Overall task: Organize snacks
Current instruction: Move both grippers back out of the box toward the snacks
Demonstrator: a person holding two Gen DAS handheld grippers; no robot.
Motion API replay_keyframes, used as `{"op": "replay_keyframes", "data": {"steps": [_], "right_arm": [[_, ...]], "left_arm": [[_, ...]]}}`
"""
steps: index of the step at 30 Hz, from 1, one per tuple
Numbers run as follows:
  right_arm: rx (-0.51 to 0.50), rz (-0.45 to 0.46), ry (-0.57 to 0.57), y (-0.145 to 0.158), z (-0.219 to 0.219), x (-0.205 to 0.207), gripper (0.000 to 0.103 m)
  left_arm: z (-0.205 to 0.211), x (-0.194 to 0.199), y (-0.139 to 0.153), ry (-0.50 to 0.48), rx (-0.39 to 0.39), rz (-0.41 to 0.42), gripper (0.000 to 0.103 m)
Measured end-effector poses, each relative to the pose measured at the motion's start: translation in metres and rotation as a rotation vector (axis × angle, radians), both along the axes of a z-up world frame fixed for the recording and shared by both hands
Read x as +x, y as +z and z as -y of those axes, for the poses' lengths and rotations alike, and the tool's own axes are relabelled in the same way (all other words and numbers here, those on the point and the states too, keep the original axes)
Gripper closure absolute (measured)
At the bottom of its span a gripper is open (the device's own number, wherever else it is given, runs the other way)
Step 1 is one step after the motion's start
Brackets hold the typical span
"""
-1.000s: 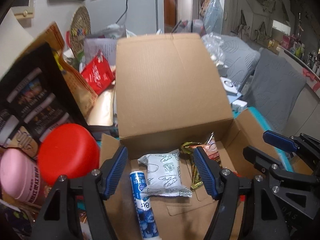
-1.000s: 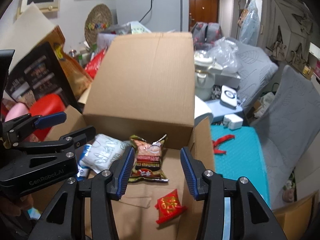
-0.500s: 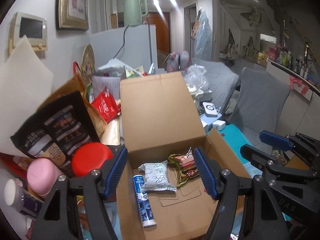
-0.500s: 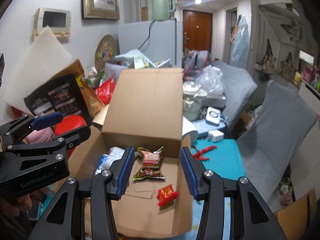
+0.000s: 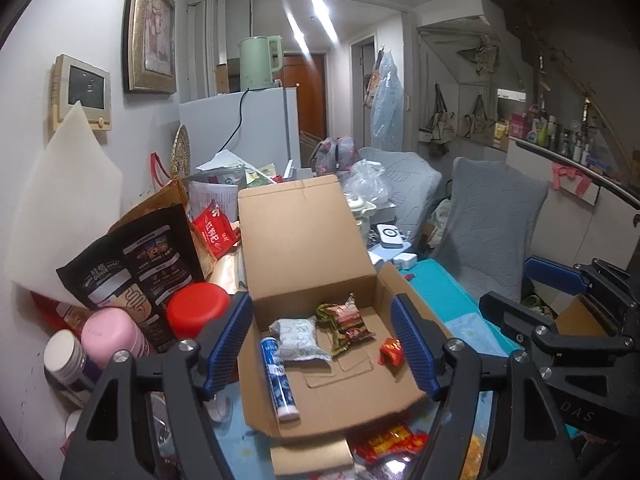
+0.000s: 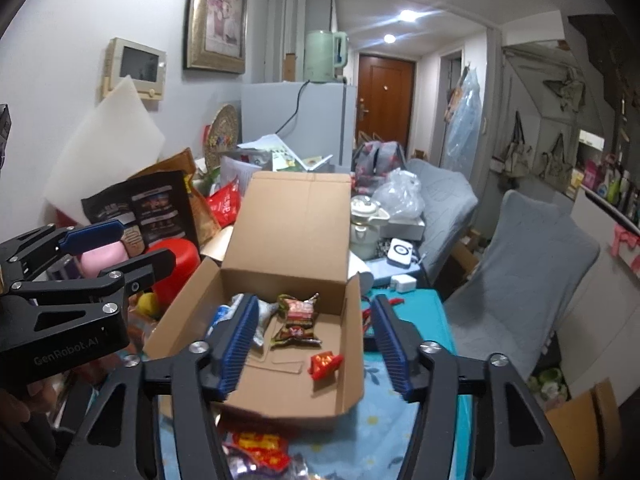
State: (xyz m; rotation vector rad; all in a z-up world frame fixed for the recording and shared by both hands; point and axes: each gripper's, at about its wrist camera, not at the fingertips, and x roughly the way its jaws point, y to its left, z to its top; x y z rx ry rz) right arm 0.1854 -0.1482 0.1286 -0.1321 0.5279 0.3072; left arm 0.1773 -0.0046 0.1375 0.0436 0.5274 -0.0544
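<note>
Snacks lie in the cardboard box point(image 5: 320, 320) ahead of the released, empty left tool point(image 5: 322, 344), the blue tube point(image 5: 278, 376) and white packet point(image 5: 298, 338) nearest.

From the right tool point(image 6: 312, 346), jaws just widened and empty, the small red packet point(image 6: 324, 362) sits between its pads, probably just dropped there.

A white fridge point(image 6: 298, 120) stands against the wall beside a brown door point(image 6: 384, 100), under ceiling lights point(image 6: 406, 15).

Table point(image 5: 460, 300) with teal-blue floral cover, centre to lower frame; open cardboard box point(image 5: 320, 400) on it, centre; red snack packets point(image 5: 386, 442) on cover by box's near edge, bottom centre; red-lidded jar point(image 5: 198, 308) and pink container point(image 5: 110, 334) at left
</note>
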Motion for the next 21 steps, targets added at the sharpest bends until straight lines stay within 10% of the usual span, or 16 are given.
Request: {"op": "replay_keyframes", "data": {"steps": [21], "right_arm": [[-0.025, 0.011, -0.038, -0.037, 0.008, -0.117, 0.034]], "left_arm": [[0.015, -0.097, -0.04, -0.11, -0.027, -0.038, 0.031]]}}
